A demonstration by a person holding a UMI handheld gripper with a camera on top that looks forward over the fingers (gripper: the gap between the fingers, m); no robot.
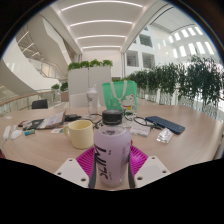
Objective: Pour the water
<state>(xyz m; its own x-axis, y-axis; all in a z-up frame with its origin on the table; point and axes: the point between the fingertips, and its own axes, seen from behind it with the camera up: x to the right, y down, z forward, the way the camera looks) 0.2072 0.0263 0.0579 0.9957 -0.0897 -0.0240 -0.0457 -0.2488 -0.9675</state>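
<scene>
**user1:** so where's the water bottle (pixel 112 150) at right now?

**user2:** right between the gripper (pixel 112 172) fingers, upright. clear plastic with a dark cap, some kind of label on the body that's too small to read. the pink pads (pixel 100 165) sit against it on both sides and show through the plastic, so the gripper looks clamped onto the bottle. no gap visible on either side.

**user1:** anything to pour into?

**user2:** a pale yellow mug (pixel 79 133) stands on the table (pixel 50 148) just beyond the left finger, a bit left of the bottle, handle facing left. can't tell if anything's in it.

**user1:** what else is on there?

**user2:** it's a light wooden table with a fair bit of stuff. a dark phone or flat case (pixel 166 125) lies off to the right, a magenta patterned thing (pixel 165 136) lies near it, and papers and small dark items (pixel 40 124) are on the left. farther back there's a green and white object (pixel 119 96) standing near the middle of the table. past that, white planters with greenery (pixel 88 76), a row of leafy plants (pixel 185 82) on the right, and a big bright atrium with strip lights (pixel 98 22) on the ceiling.
</scene>
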